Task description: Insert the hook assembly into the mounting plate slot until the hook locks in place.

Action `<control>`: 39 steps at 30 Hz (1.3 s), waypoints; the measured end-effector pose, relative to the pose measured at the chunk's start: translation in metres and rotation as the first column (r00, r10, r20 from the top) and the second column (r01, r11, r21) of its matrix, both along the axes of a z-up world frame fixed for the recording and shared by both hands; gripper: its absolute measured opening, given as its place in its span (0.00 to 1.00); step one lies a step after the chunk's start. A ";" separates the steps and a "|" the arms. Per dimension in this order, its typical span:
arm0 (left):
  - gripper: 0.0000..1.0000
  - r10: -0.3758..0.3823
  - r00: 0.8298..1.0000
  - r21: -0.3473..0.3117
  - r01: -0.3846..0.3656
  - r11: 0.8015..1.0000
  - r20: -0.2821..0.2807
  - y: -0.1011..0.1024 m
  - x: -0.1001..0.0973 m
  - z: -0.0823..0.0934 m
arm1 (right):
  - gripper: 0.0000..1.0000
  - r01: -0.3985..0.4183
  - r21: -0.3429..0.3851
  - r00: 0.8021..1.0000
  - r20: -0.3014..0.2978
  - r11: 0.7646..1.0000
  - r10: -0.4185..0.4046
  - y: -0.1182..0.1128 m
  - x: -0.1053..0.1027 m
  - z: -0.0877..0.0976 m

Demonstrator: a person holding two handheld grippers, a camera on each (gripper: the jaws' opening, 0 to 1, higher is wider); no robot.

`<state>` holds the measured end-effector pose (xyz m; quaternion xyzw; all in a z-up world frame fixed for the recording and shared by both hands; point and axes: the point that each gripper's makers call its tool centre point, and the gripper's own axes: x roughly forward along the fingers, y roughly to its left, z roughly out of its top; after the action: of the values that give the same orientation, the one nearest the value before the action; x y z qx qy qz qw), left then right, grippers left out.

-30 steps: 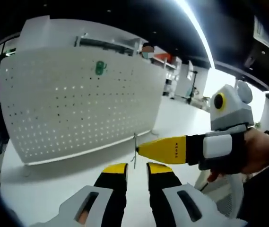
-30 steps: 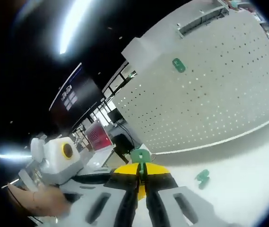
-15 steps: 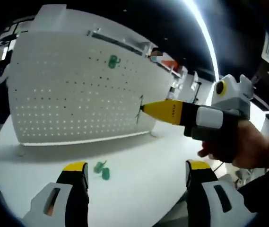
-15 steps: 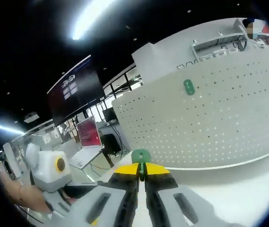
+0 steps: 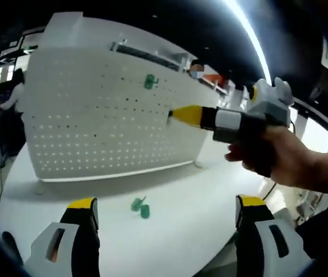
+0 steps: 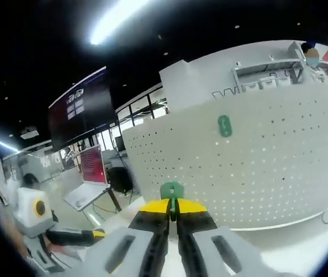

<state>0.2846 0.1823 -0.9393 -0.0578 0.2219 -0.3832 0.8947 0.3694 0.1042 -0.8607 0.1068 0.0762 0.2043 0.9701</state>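
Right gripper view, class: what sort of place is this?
Probably an open-plan office or lab: a white pegboard standing on a white table, desks with screens behind, ceiling strip lights.

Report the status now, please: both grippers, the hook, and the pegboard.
Left gripper open, empty. Right gripper shut on green hook, near white pegboard. One hook already mounted; spare hooks on table. Path looks clear.

White table (image 5: 198, 190): upright pegboard (image 5: 94, 127), loose green hooks (image 5: 140, 206).
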 end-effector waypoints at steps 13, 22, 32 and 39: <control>0.98 0.018 1.000 0.020 -0.017 1.000 -0.011 0.012 0.005 -0.005 | 0.01 0.190 -0.102 0.974 0.144 0.977 -0.174 -0.051 0.061 0.029; 0.96 0.010 1.000 0.020 -0.009 1.000 -0.024 0.014 0.003 -0.008 | 0.01 0.282 -0.102 0.946 0.195 0.954 -0.258 -0.076 0.086 0.047; 0.95 0.017 1.000 0.022 -0.017 1.000 -0.026 0.019 0.007 -0.007 | 0.01 0.365 -0.100 0.915 0.223 0.926 -0.337 -0.097 0.113 0.056; 0.94 0.033 0.999 0.022 -0.032 0.999 -0.040 0.024 0.010 -0.012 | 0.01 0.408 -0.094 0.898 0.219 0.908 -0.381 -0.106 0.127 0.059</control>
<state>0.2949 0.2066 -0.9510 -0.0595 0.2433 -0.3651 0.8967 0.4968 -0.0023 -0.8014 0.0326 -0.0289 0.0069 0.9990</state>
